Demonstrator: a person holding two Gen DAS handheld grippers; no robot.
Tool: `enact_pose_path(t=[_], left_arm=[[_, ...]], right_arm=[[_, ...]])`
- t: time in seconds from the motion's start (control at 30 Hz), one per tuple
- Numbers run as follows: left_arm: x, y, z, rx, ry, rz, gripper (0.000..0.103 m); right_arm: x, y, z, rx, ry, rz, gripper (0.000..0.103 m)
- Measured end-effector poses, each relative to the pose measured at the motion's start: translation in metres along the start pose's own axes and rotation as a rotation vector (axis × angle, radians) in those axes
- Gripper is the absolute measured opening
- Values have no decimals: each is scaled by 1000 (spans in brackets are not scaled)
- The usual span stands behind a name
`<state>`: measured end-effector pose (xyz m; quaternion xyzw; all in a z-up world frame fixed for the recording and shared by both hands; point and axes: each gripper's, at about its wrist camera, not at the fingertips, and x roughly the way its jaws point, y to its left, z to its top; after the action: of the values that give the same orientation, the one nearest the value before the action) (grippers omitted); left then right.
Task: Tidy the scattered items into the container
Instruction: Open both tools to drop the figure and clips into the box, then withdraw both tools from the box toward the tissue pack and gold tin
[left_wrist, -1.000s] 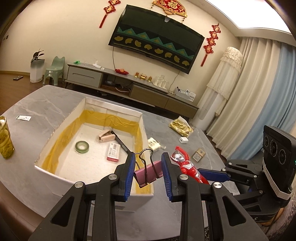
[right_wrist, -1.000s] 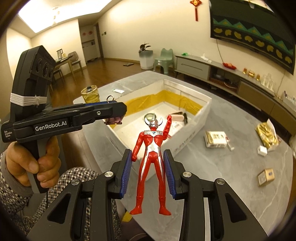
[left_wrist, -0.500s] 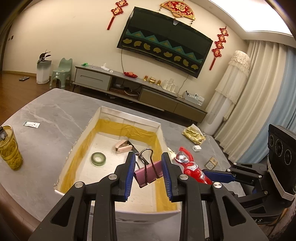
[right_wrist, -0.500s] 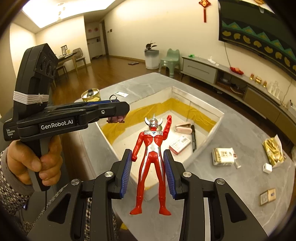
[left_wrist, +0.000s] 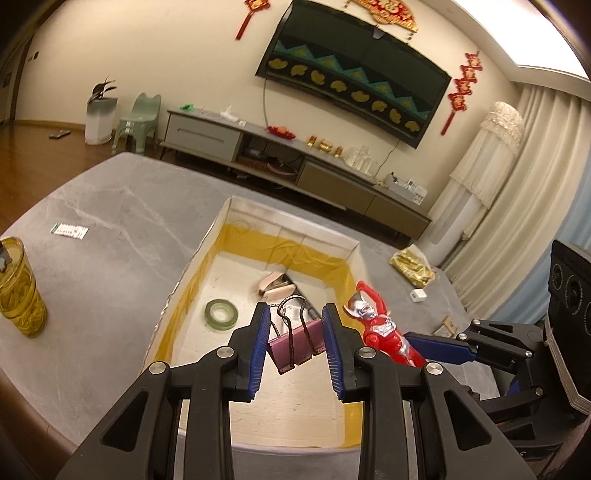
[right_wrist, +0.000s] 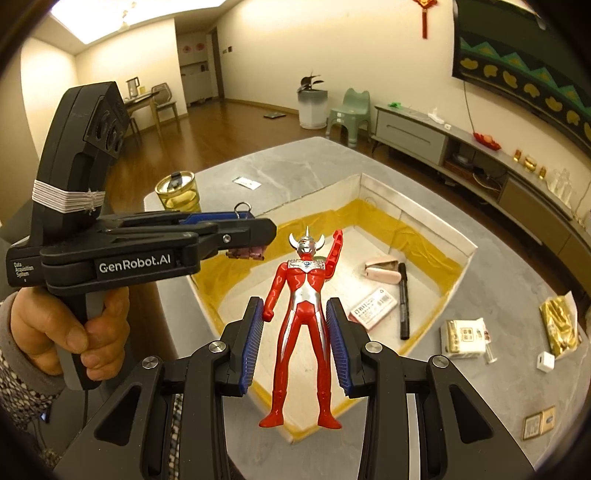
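Left tool (left_wrist: 295, 341) clamps the pink binder clip (left_wrist: 295, 349) and right tool (right_wrist: 295, 341) pinches the red figure (right_wrist: 303, 317), both above the box (right_wrist: 417, 218) on the counter (left_wrist: 92, 266): lower each inside before releasing.

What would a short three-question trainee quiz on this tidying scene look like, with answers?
1. True or false: the left gripper holds a binder clip.
2. What does the right gripper hold?
A. marker
B. red figure
C. tape roll
3. Fill in: the tape roll lies inside the ____.

Key: 1 true; 2 B; 3 box.
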<state>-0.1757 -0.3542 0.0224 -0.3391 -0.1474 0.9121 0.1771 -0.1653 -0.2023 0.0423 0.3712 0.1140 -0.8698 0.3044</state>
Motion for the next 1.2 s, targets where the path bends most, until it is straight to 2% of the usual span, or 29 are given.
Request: enact_pose_path(t=[0.53, 0.8, 1.2], left_arm=[[44, 30, -8, -38, 131, 66, 31], [43, 40, -8, -78, 138, 70, 33], [28, 24, -9, -41, 137, 72, 33]], right_arm=[[60, -22, 2, 52, 78, 30, 40], [57, -32, -1, 93, 69, 30, 40], [44, -27, -9, 99, 79, 48, 40]])
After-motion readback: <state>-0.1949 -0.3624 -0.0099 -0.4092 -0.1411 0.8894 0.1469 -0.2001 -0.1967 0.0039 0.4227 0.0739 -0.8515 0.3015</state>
